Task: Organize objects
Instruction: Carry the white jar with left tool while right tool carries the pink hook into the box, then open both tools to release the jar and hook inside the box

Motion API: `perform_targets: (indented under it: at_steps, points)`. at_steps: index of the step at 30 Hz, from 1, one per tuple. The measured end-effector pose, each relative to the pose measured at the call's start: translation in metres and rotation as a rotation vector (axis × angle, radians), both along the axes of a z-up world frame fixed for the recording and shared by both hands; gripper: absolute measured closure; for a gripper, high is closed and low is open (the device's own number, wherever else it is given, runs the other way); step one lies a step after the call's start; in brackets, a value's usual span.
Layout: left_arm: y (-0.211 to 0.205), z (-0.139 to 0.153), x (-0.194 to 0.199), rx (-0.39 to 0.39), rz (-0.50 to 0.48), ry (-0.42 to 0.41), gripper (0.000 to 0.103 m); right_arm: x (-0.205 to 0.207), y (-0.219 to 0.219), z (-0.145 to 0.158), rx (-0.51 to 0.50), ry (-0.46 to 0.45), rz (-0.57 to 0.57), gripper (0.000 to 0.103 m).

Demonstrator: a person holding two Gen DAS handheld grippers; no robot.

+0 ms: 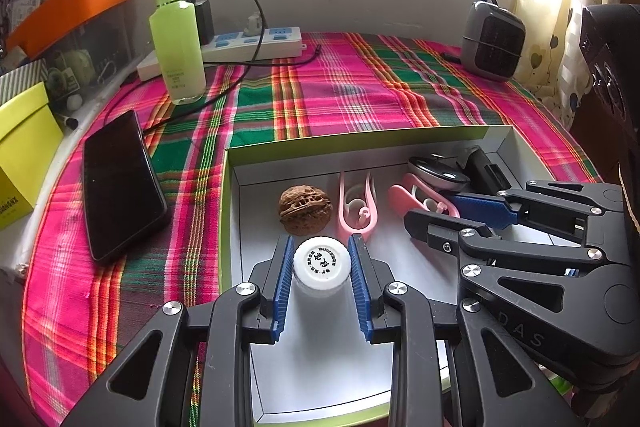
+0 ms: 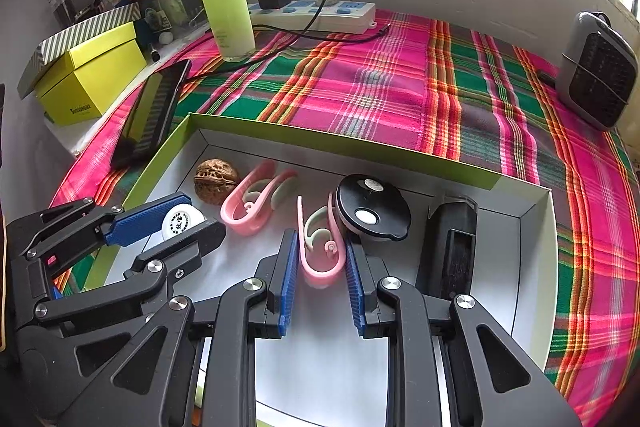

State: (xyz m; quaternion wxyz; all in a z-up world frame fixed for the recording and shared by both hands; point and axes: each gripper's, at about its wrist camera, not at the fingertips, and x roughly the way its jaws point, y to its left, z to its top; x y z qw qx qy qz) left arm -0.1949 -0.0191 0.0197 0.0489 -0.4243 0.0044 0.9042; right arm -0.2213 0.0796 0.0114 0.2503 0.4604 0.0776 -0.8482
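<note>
Left wrist view is showing my left gripper (image 1: 320,263) squeezing a small white bottle (image 1: 320,267) by its cap, both blue pads pressing against its sides, inside the shallow box (image 1: 304,145) that is sitting on the plaid cloth (image 1: 320,87). Just beyond the bottle a walnut (image 1: 306,209) is lying on the box floor, with a pink clip (image 1: 357,205) right beside it.

Right wrist view is showing my right gripper (image 2: 322,259) pinching a second pink clip (image 2: 320,251) at its rounded end, the pads touching it on both sides. A round black lid (image 2: 372,207) is resting just behind that clip, and a dark rectangular case (image 2: 450,247) is lying near the right wall of the box.

Outside the box, a phone (image 1: 120,187) is lying to the left on the cloth, a green bottle (image 1: 176,35) is standing further back, and a power strip (image 1: 256,45) is sitting by the wall
</note>
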Motion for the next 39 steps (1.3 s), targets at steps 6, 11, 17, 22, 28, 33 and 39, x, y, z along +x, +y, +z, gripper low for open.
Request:
perform_targets:
  at_steps: [6, 11, 17, 22, 28, 33, 39]
  points:
    - [-0.0001, -0.0003, -0.0001, -0.002, 0.0, -0.001, 0.077, 0.0001, -0.0001, -0.0001, 0.0, 0.0, 0.0, 0.079]
    - [0.0003, -0.0004, -0.0002, -0.005, -0.001, -0.001, 0.077, 0.0001, 0.0006, -0.0008, -0.006, -0.003, -0.004, 0.079]
    - [0.0003, -0.0006, -0.0002, -0.007, -0.001, -0.002, 0.077, -0.0004, 0.0019, -0.0006, -0.003, -0.003, -0.01, 0.074]
    - [-0.0003, -0.0005, -0.0003, -0.006, 0.0, -0.004, 0.077, -0.0009, 0.004, -0.0003, -0.003, -0.003, -0.02, 0.069]
    - [-0.0004, -0.0005, 0.0018, -0.014, 0.006, -0.002, 0.075, 0.0003, 0.0054, -0.0001, 0.0, -0.004, -0.02, 0.066]
    - [-0.0019, 0.0027, 0.0061, -0.015, 0.015, 0.008, 0.067, 0.0015, 0.0064, 0.0, 0.0, -0.003, -0.024, 0.066]
    - [-0.0027, 0.0054, 0.0093, -0.017, 0.018, 0.008, 0.065, 0.0039, 0.0073, 0.0008, 0.004, 0.0, -0.023, 0.065]
